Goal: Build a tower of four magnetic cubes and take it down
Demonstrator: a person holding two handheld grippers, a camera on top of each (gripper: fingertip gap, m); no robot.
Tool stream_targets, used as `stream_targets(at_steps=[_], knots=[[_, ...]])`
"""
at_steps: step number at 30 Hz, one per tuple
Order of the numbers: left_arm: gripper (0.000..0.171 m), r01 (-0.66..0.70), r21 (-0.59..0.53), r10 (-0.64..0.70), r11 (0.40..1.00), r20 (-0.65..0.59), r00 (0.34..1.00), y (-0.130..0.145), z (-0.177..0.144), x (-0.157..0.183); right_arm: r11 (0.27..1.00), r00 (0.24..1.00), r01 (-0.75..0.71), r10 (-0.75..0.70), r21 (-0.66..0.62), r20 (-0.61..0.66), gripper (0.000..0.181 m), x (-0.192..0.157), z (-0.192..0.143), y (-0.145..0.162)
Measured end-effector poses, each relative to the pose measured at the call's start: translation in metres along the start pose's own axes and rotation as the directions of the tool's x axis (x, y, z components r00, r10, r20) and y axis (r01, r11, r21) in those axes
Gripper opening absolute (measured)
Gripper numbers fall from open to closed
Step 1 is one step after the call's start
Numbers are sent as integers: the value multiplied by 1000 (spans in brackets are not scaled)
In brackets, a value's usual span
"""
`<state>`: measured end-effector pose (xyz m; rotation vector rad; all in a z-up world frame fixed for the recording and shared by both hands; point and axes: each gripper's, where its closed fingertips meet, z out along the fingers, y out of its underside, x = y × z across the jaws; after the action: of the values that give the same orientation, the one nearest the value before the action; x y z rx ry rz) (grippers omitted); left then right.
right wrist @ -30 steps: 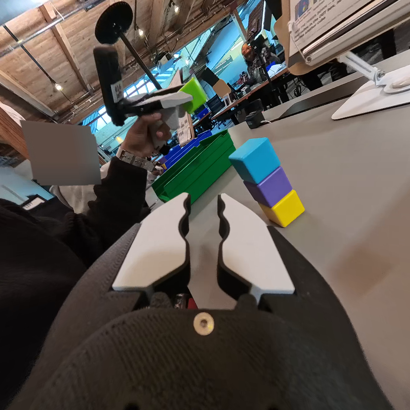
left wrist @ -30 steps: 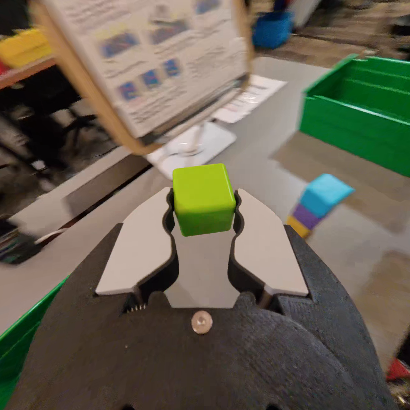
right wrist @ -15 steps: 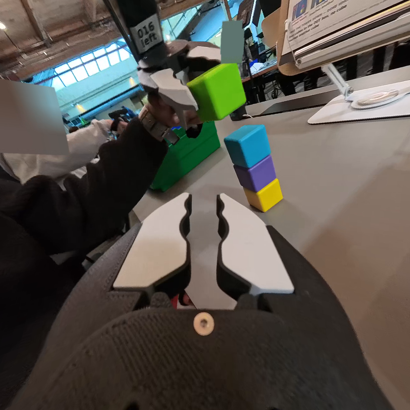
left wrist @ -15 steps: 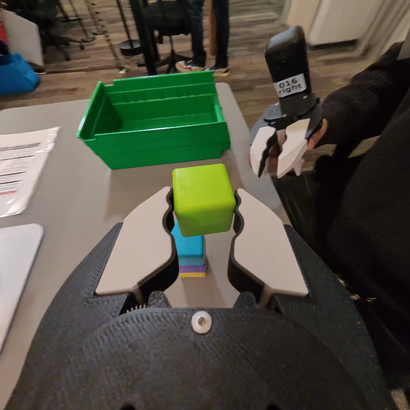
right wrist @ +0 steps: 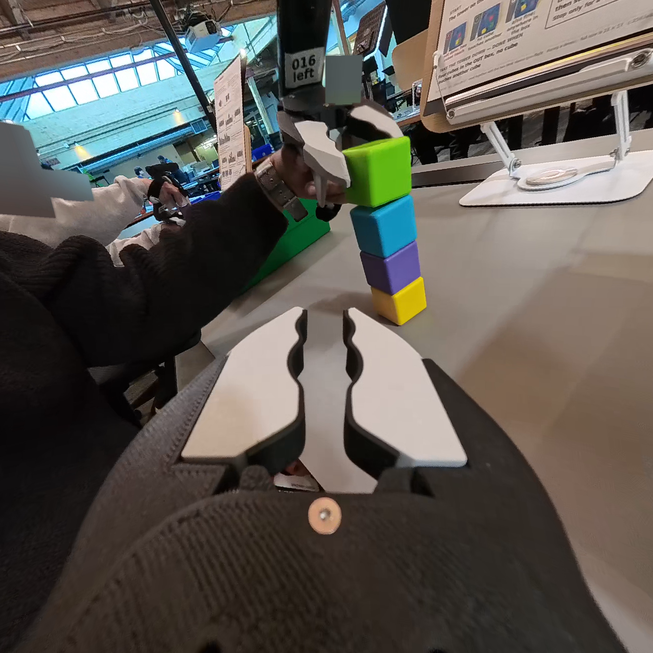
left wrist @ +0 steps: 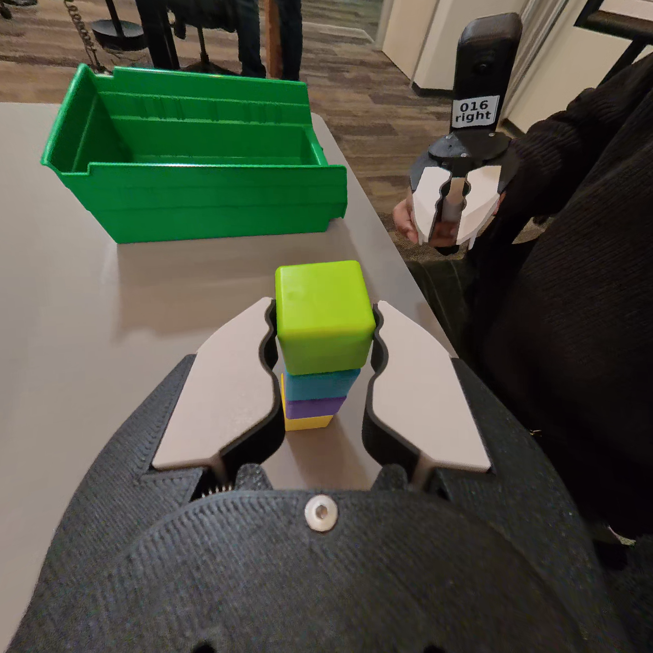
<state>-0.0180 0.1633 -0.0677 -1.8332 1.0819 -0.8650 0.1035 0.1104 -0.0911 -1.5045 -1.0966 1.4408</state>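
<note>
My left gripper (left wrist: 324, 305) is shut on a lime green cube (left wrist: 323, 314). The cube sits on top of a stack of a blue cube (left wrist: 319, 383), a purple cube (left wrist: 314, 408) and a yellow cube (left wrist: 307, 423) on the grey table. In the right wrist view the green cube (right wrist: 380, 171) touches the blue cube (right wrist: 385, 226), above the purple cube (right wrist: 392, 266) and the yellow cube (right wrist: 401, 300), with the left gripper (right wrist: 371, 159) coming down from above. My right gripper (right wrist: 325, 312) is empty, its jaws a narrow gap apart, low at the table's edge short of the tower.
A green bin (left wrist: 198, 190) stands behind the tower near the table's right edge. Another green bin (right wrist: 293, 240) lies behind the left arm's dark sleeve (right wrist: 159, 282). A white document stand (right wrist: 551, 176) with a printed sheet stands at the back right.
My left gripper has swung round over the tower and come down, and the green cube now rests on the blue cube. The right gripper has hardly moved.
</note>
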Motion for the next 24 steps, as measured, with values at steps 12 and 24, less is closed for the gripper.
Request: stream_targets(at_steps=[12,24], knots=[[55,-19,-9,20,1000,65,998,9,-4,3,997,996,-79,79,20,34,19,3,4,-4],[55,-9,32,4,999,147,989,5,-23,6,998,996,-64,64,-7,66,19,-4,15,-1]])
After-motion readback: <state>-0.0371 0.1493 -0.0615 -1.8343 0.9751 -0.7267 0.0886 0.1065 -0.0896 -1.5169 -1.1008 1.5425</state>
